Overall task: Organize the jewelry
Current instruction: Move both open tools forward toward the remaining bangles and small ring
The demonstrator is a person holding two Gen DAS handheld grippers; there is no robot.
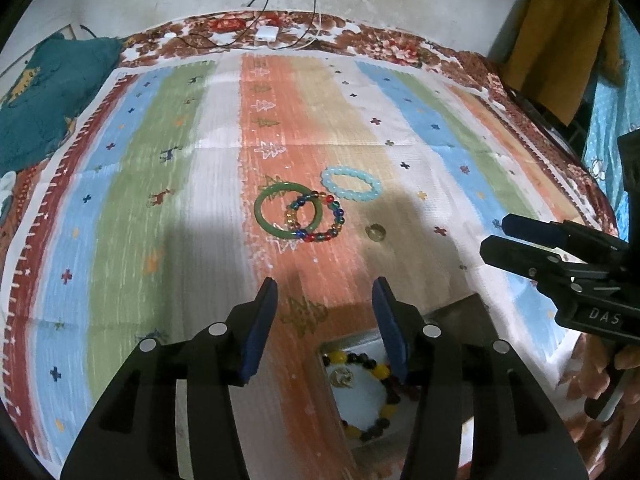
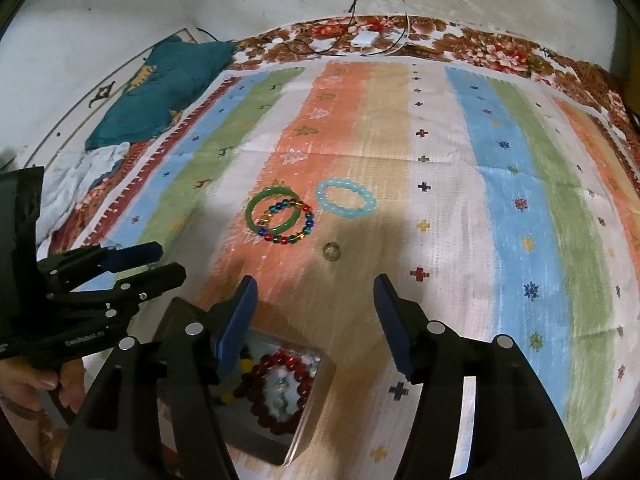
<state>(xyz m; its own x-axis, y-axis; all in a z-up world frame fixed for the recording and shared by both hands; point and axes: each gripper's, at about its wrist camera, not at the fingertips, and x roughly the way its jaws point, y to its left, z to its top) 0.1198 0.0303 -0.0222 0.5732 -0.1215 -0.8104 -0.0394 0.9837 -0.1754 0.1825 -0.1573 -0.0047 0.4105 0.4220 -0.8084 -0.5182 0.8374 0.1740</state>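
Observation:
A green bangle (image 1: 266, 216) (image 2: 256, 206) lies on the striped cloth, overlapped by a multicoloured bead bracelet (image 1: 326, 220) (image 2: 298, 222). A light-blue bead bracelet (image 1: 351, 183) (image 2: 346, 199) lies just right of them. A small clear ring (image 1: 375, 232) (image 2: 331, 250) lies nearer. A metal box (image 1: 452, 312) (image 2: 316, 392) below my grippers holds a yellow-and-dark bead bracelet (image 1: 380, 396) and a dark red bead bracelet (image 2: 280, 388). My left gripper (image 1: 325, 300) is open and empty above the box. My right gripper (image 2: 314, 300) is open and empty.
A striped mat (image 1: 200, 200) (image 2: 500, 200) covers a floral bedspread (image 1: 360, 36). A teal cushion (image 1: 48, 96) (image 2: 160, 88) lies at the far left. A white charger with cables (image 1: 267, 33) (image 2: 365, 38) sits by the wall. A yellow garment (image 1: 560, 40) hangs at the right.

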